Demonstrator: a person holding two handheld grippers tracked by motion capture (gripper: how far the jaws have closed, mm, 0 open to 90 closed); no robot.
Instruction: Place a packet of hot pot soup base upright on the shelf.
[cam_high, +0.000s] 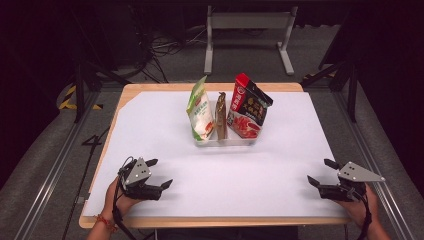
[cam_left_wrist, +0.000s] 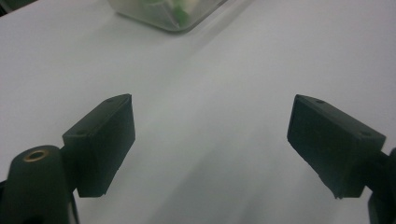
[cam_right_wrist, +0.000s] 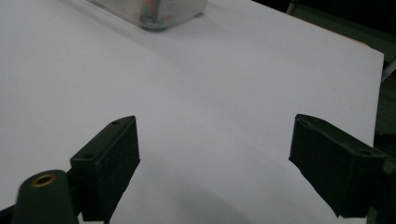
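Both grippers parked w/ jaws spread wide, empty: left gripper at 7 o'clock, right gripper at 5. Clear plastic tray at 12 props the green-white pouch, slim brown packet & red-black bag upright, prob so tops stay easy to pinch.

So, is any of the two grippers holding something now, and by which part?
Nothing is held. The left gripper and the right gripper are both open over the white table sheet, apart from the snack packets.

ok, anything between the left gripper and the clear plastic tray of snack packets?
Nothing: high view shows bare white sheet between left gripper and clear plastic tray.
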